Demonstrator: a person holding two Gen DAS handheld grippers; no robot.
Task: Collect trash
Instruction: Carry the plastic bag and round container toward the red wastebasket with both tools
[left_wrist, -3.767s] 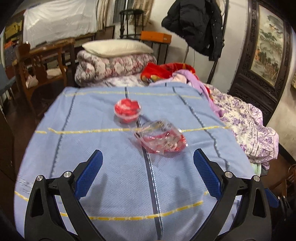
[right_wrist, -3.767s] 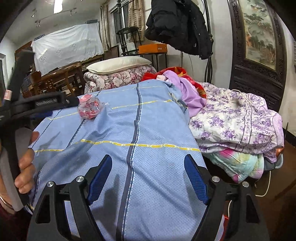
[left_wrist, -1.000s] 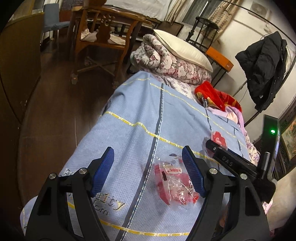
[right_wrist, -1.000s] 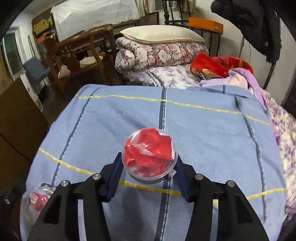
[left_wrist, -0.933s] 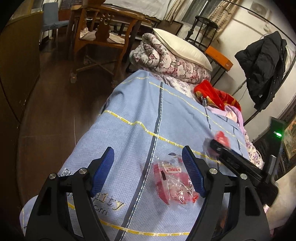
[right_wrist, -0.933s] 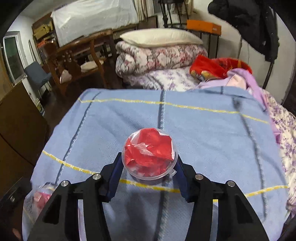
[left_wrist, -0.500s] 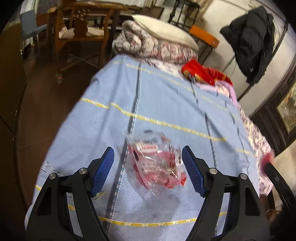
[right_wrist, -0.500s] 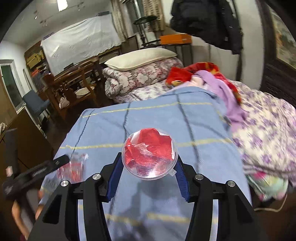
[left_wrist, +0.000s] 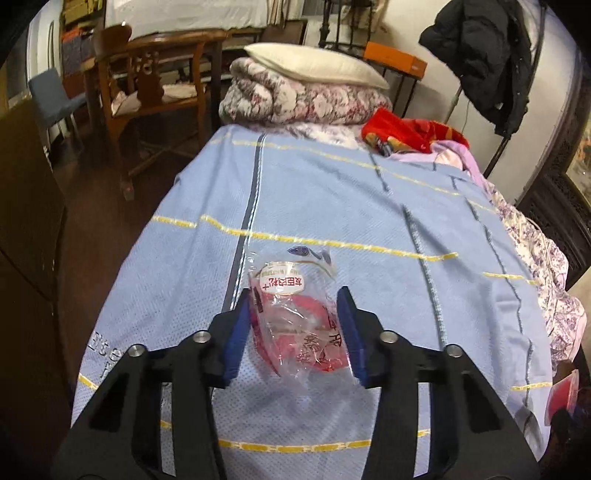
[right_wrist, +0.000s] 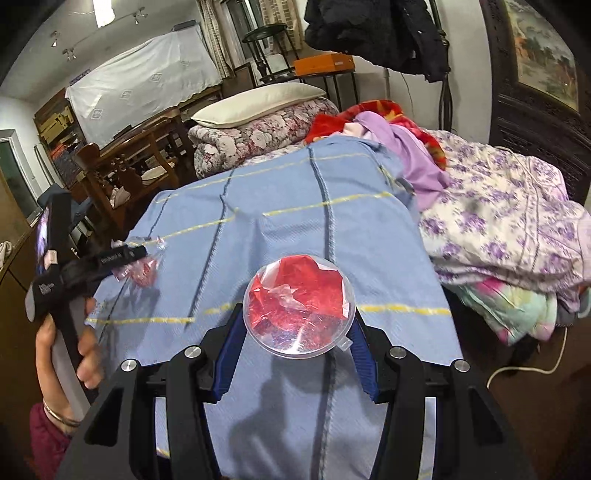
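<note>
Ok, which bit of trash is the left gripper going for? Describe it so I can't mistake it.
Start at the blue blanket with yellow stripes that covers the bed. Near its close end a crumpled clear plastic wrapper lies between the blue pads of the left gripper, whose jaws have just been closing. It is flat, with red print and a white label, unlike the round clear cup of red scraps in the right gripper.

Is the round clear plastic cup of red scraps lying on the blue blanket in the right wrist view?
No, the round clear plastic cup of red scraps sits clamped between the right gripper jaws, lifted above the blue blanket.
</note>
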